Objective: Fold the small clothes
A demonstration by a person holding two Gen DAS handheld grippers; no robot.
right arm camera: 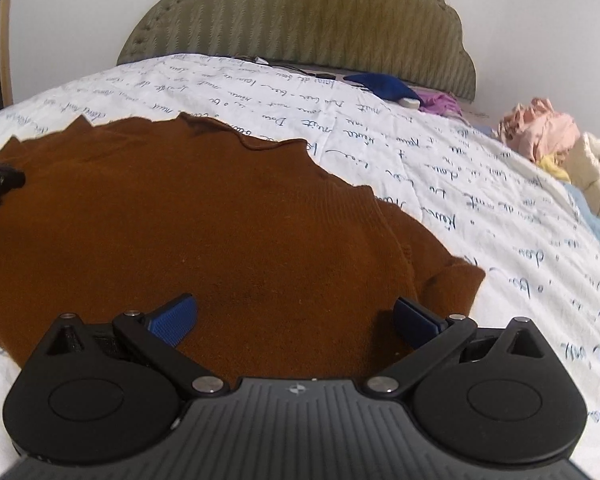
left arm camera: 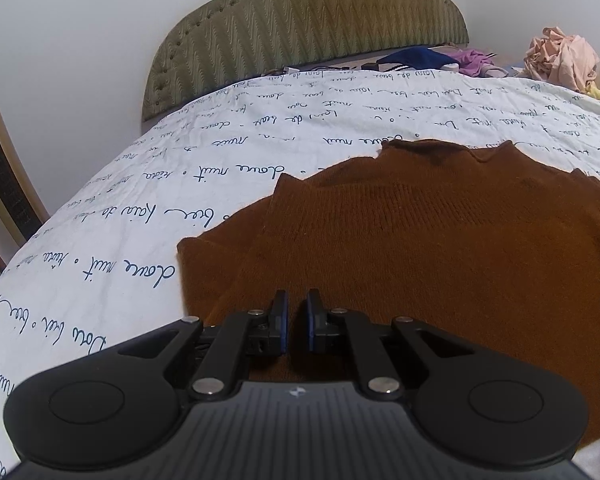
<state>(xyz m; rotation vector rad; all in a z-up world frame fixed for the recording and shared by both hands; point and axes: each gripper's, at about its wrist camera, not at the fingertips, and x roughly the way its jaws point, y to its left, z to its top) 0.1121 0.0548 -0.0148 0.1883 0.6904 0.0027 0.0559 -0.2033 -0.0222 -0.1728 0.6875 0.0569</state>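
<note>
With a brown sweater [left arm camera: 420, 248] spread flat near the bed's foot edge on the script-printed bedspread [left arm camera: 148, 208], seems the start of a fold: nothing lifted yet. Left gripper [left arm camera: 297, 320] pinched nearly closed over the knit near its left sleeve, apparently gripping nothing. Right gripper [right arm camera: 296, 320] spread wide above the right side, empty. Both angled downward toward the headboard [left arm camera: 308, 32]. Next, probably: seize an edge or sleeve, carry it inward.
</note>
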